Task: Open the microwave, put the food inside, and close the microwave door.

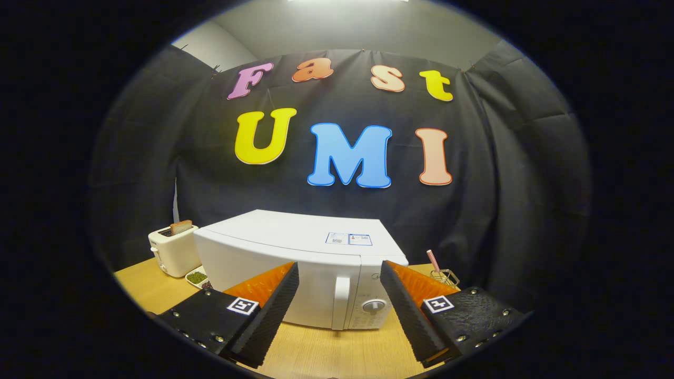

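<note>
my gripper (339, 310) hangs wide open and empty before the boxy white microwave (295, 263), door shut, its white vertical handle (341, 302) just ahead between the fingers. risk, i judge: a finger slipping onto the round dial (374, 306) right of the handle. the small dish of green food (197, 277) and cream toaster (174, 250) crowd the microwave's left; bare wooden tabletop (337, 350) in front gives room.

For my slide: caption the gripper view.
Open gripper faces the closed microwave, its door handle ahead between the fingers.

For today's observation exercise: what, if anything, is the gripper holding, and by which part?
Nothing. The gripper is open, with the closed microwave and its handle beyond the fingers.
</note>
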The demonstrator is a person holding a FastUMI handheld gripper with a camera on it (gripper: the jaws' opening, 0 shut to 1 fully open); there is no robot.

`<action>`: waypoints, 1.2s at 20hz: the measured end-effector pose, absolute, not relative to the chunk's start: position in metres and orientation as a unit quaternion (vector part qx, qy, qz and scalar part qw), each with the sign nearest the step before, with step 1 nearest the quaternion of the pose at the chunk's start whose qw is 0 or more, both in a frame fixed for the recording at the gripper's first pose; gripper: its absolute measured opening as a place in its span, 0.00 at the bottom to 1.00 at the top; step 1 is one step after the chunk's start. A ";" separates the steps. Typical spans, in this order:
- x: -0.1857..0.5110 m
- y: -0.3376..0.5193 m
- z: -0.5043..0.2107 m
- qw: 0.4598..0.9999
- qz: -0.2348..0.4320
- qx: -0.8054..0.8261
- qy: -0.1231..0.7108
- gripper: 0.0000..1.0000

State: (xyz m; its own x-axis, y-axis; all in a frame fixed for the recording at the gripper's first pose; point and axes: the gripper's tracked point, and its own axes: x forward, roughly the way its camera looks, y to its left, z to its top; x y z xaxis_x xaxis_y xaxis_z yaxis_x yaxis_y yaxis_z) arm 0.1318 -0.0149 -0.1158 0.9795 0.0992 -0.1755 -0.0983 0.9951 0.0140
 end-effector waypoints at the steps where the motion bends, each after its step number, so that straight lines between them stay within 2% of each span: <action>1: 0.136 -0.015 -0.126 0.994 0.052 0.006 0.099 0.99; 15: 0.183 -0.013 -0.205 0.982 0.045 0.024 0.180 0.98; 16: 0.185 -0.014 -0.209 0.981 0.043 0.026 0.186 0.94; 18: 0.188 -0.015 -0.219 0.979 0.040 0.027 0.197 0.93; 20: 0.190 -0.015 -0.228 0.977 0.038 0.029 0.207 0.84; 21: 0.192 -0.014 -0.233 0.976 0.037 0.030 0.213 0.84; 23: 0.193 -0.015 -0.237 0.974 0.034 0.032 0.220 0.74; 24: 0.193 -0.015 -0.239 0.974 0.032 0.032 0.224 0.72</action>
State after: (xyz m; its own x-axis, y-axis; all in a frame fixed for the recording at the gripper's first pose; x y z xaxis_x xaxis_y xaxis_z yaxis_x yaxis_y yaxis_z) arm 0.1934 -0.0148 -0.2395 0.8980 0.0774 -0.4332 -0.0485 0.9958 0.0774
